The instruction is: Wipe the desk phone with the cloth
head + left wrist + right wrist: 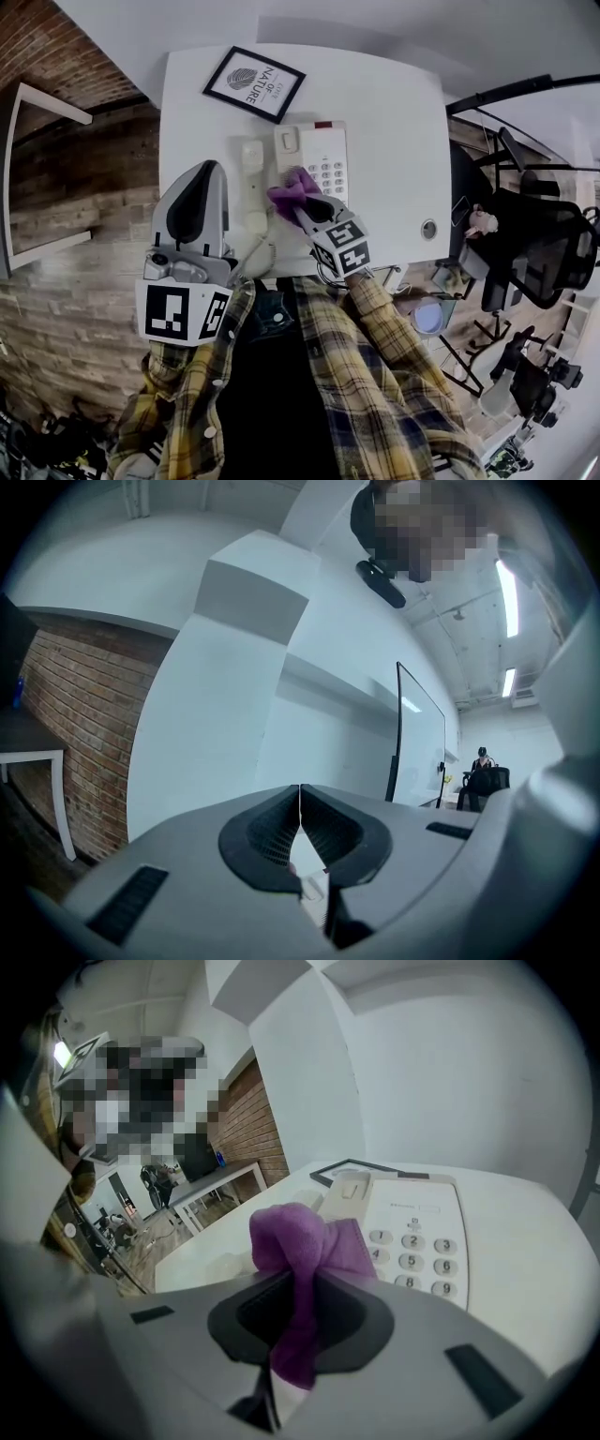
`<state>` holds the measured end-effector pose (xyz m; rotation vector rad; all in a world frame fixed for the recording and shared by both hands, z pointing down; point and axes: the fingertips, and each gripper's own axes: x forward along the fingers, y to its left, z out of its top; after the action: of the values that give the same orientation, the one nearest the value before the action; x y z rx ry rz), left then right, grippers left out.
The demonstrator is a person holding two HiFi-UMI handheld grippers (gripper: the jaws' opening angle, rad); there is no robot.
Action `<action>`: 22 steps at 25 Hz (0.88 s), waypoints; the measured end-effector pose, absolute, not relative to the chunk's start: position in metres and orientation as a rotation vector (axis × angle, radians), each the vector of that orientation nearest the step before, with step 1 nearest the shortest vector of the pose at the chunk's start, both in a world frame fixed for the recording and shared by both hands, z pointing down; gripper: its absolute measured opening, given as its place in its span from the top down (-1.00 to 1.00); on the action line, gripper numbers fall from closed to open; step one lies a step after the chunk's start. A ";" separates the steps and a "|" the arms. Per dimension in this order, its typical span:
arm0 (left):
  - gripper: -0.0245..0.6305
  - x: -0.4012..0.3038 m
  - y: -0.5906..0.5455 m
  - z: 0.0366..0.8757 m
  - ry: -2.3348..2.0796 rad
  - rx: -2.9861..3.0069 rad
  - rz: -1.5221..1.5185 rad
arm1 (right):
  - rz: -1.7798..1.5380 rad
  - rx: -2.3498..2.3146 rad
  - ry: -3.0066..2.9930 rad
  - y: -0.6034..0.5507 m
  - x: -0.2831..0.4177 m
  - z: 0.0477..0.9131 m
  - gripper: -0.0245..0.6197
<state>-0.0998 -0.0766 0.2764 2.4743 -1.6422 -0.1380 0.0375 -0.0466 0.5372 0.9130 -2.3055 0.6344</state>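
Observation:
A white desk phone lies on the white desk, its handset off the cradle at its left. My right gripper is shut on a purple cloth, which rests on the phone's near left part beside the keypad. In the right gripper view the cloth bunches out of the jaws just before the phone. My left gripper is held up off the desk's left edge, shut and empty; the left gripper view shows its jaws pressed together, pointing at a wall.
A framed print lies at the desk's far left corner. A round grommet sits near the right edge. Office chairs stand to the right, a white side table and brick wall to the left.

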 end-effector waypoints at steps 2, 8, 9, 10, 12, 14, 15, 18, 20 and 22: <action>0.88 -0.098 -0.077 0.278 -1.633 2.479 -0.131 | 0.667 0.916 -2.304 -0.036 0.040 0.542 0.74; 0.88 -0.091 -0.077 0.280 -1.602 2.498 -0.111 | 0.694 0.912 -2.325 -0.018 0.044 0.544 0.74; 0.88 -0.091 -0.077 0.280 -1.600 2.500 -0.109 | 0.703 0.907 -2.331 -0.017 0.044 0.543 0.74; 0.88 -0.091 -0.077 0.280 -1.599 2.500 -0.108 | 0.710 0.905 -2.342 -0.015 0.045 0.543 0.74; 0.88 -0.092 -0.076 0.281 -1.603 2.495 -0.107 | 0.706 0.911 -2.370 -0.014 0.048 0.540 0.73; 0.88 -0.094 -0.075 0.281 -1.612 2.488 -0.106 | 0.681 0.933 -2.404 -0.016 0.052 0.531 0.74; 0.88 -0.096 -0.074 0.281 -1.620 2.485 -0.107 | 0.667 0.950 -2.427 -0.019 0.053 0.523 0.73; 0.88 -0.100 -0.072 0.280 -1.647 2.471 -0.112 | 0.607 1.003 -2.495 -0.035 0.059 0.497 0.73; 0.88 -0.102 -0.070 0.280 -1.668 2.458 -0.113 | 0.554 1.040 -2.534 -0.051 0.064 0.478 0.74; 0.88 -0.106 -0.069 0.280 -1.691 2.444 -0.113 | 0.494 1.070 -2.569 -0.071 0.067 0.459 0.73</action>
<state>-0.1058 -0.0688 0.2800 2.4442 -1.6908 -0.1132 0.0674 -0.0710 0.4590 1.0695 -2.5693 0.4945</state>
